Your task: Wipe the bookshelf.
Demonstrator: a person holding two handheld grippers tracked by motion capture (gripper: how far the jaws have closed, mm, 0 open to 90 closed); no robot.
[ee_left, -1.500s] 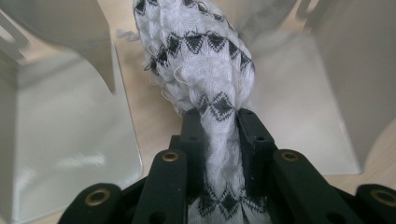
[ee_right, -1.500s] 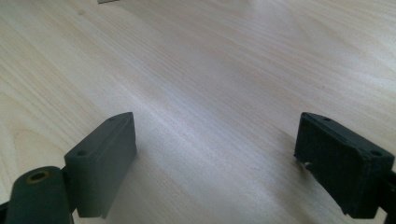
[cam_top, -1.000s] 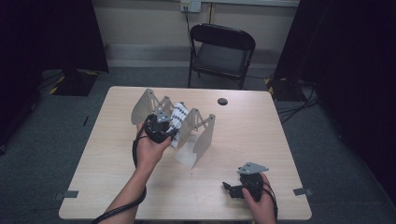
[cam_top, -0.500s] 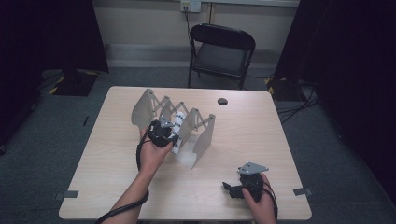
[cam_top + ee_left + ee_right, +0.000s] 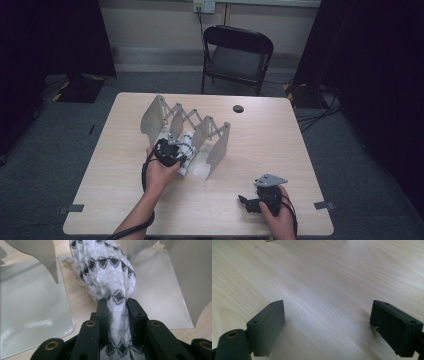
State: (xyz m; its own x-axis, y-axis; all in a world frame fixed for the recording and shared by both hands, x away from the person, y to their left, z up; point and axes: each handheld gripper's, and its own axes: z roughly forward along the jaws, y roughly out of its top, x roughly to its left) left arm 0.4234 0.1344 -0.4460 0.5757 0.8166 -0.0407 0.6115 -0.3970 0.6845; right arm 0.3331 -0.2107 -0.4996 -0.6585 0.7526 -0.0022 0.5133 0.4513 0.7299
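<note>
white cloth (image 5: 107, 272) with black diamond pattern, bunched, pinched by left hand-held gripper (image 5: 117, 308); right hand-held gripper (image 5: 327, 327) agape

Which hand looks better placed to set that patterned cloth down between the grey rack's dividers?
Left. The left gripper is shut on the cloth, right between the rack's dividers. The right gripper is open near the table's front edge, well away.

Looking like a recording studio or lab: black curtains (image 5: 55, 35) flanking the tabletop (image 5: 280, 135), folding chair (image 5: 237, 52), floor cables (image 5: 320, 112), grey carpet (image 5: 45, 165).
</note>
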